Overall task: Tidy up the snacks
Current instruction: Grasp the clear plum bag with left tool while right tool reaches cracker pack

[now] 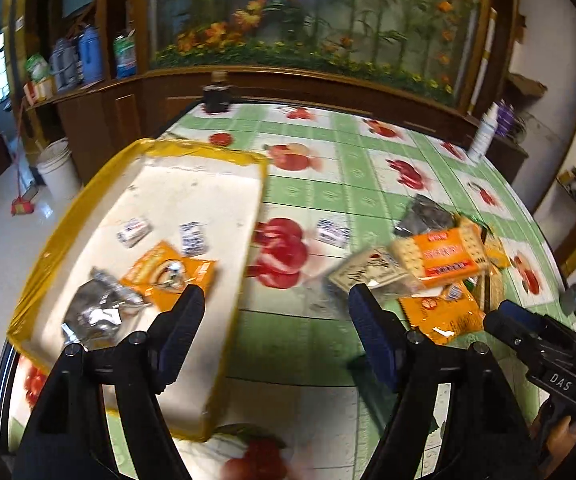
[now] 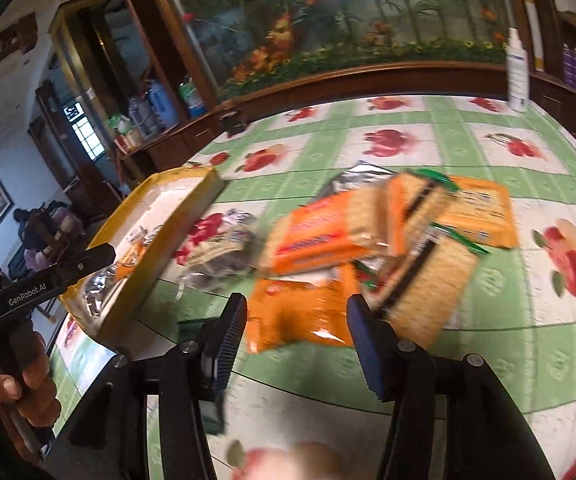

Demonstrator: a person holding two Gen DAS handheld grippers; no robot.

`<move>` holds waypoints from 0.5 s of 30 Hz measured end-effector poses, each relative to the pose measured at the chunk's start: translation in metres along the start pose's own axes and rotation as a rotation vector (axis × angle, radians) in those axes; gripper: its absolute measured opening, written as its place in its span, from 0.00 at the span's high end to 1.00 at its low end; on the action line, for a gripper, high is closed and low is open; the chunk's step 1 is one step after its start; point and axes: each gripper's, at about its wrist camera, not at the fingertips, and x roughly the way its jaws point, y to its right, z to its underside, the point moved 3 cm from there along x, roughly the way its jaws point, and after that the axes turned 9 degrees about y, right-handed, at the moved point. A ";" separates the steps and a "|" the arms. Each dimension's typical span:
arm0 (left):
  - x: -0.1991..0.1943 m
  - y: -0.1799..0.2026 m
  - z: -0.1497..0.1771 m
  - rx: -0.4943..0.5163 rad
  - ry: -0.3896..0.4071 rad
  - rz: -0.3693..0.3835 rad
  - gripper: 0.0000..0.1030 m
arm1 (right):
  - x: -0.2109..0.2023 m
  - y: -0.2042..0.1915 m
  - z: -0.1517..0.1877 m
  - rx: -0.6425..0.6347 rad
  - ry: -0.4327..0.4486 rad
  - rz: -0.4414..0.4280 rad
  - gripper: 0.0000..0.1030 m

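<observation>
Presently I hold both the left gripper [image 1: 276, 304] and right gripper [image 2: 296, 316] wide, empty, ready to move the loose orange snack packets [image 2: 312, 240] left into the yellow-rimmed white tray [image 1: 204, 152].

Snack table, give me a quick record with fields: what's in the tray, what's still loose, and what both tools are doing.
tray: white tray with yellow taped rim, on the fruit-print tablecloth
in tray: orange packet, silver packet, two small white sachets
loose on the cloth: cracker packs, orange packets, one small sachet
left tool: open, holding nothing, above the tray's near edge
right tool: open, holding nothing, over the loose pile
</observation>
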 end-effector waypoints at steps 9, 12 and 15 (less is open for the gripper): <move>0.032 0.039 -0.001 0.176 -0.047 0.020 0.28 | -0.013 0.036 0.000 0.015 0.011 0.101 0.30; 0.043 0.049 0.001 0.245 -0.076 0.047 0.28 | -0.011 0.046 -0.001 0.017 0.005 0.157 0.25; 0.048 0.057 0.003 0.305 -0.071 0.042 0.28 | -0.006 0.059 -0.002 0.059 -0.011 0.196 0.24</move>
